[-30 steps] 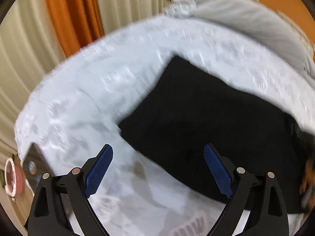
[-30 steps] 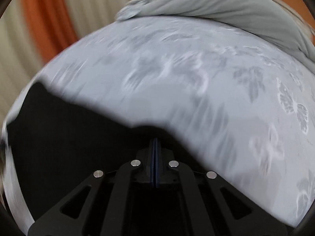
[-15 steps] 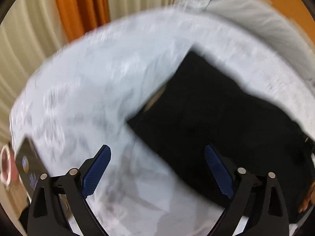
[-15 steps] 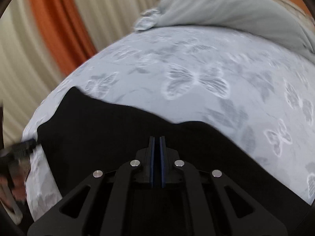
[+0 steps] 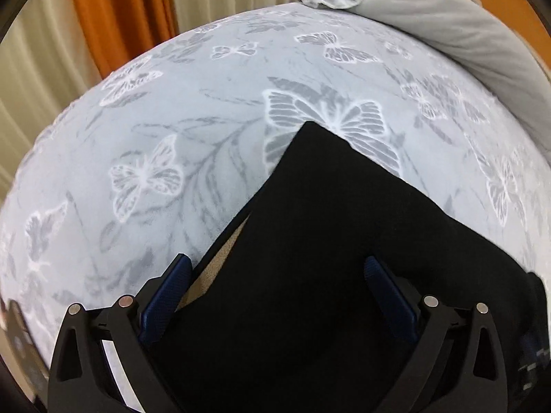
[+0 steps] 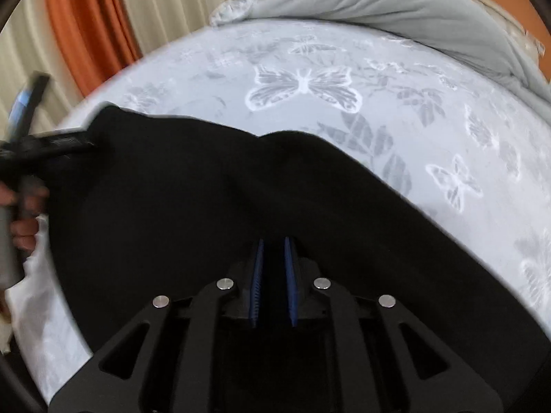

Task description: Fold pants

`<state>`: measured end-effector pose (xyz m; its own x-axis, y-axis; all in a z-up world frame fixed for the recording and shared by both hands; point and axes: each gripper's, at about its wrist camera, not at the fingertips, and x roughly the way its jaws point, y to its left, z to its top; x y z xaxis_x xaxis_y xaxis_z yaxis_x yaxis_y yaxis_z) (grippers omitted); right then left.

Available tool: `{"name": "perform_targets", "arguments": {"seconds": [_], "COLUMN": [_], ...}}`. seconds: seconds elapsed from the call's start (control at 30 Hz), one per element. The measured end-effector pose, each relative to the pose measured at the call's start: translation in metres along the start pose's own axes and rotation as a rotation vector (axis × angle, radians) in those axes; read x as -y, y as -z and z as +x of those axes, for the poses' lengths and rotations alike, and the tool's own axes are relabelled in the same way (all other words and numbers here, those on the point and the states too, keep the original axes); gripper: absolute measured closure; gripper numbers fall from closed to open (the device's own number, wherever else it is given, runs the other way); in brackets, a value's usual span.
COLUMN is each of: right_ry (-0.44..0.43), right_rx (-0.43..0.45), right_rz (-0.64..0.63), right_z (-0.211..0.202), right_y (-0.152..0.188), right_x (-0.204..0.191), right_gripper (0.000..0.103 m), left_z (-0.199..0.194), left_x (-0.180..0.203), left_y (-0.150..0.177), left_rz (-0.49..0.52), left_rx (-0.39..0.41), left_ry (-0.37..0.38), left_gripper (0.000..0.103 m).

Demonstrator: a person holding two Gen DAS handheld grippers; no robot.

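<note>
You are working over a bed covered by a pale blue-grey sheet printed with white butterflies and grey leaves [image 5: 213, 110]. Directly on it lie the folded black fabric pants [image 5: 330, 241], spread flat near your edge of the bed, with one corner pointing onto a large butterfly. A tan lining shows at their left edge. Along the far right side rests a long, plump grey duvet roll [image 5: 458, 31], touching the sheet. Its crumpled end sits at the bed's far edge.
</note>
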<state>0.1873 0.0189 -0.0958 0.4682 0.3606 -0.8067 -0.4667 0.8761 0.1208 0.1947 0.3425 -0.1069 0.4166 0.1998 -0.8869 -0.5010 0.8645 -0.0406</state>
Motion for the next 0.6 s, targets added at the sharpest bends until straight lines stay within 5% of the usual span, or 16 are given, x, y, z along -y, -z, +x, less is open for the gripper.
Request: {"name": "perform_targets", "arguments": {"seconds": [0.1,0.17,0.2,0.23,0.47,0.6], "right_ry": [-0.05,0.019,0.088,0.128,0.07,0.09], "right_rx": [0.016,0.012,-0.024,-0.071,0.094,0.097], "right_rz": [0.038,-0.001,-0.034,-0.045,0.175,0.159], "right_z": [-0.036,-0.046,-0.045,-0.042,-0.113,-0.1], "right_y": [0.011,0.02,0.032,0.046,0.05,0.036], "right_x": [0.006,0.013,0.022,0.034,0.085,0.097], "right_gripper": [0.09,0.078,0.062,0.061,0.064,0.072], "left_z": [-0.012,-0.024,-0.03,-0.04,-0.11,-0.109], "left_x": [0.003,-0.004,-0.008,-0.012,-0.007,0.048], "left_y": [0.009,0.016,0.017,0.019,0.027,0.057], "left_rz": [0.009,-0.024,-0.037,-0.052,-0.057,0.057], "left_rx": [0.062,0.078,0.086,0.103,0.2,0.107], "left_ry": [-0.007,0.014,0.017,0.016,-0.023,0.005], "left_gripper": [0.005,0.006,0.006,0.007,0.007,0.006]}}
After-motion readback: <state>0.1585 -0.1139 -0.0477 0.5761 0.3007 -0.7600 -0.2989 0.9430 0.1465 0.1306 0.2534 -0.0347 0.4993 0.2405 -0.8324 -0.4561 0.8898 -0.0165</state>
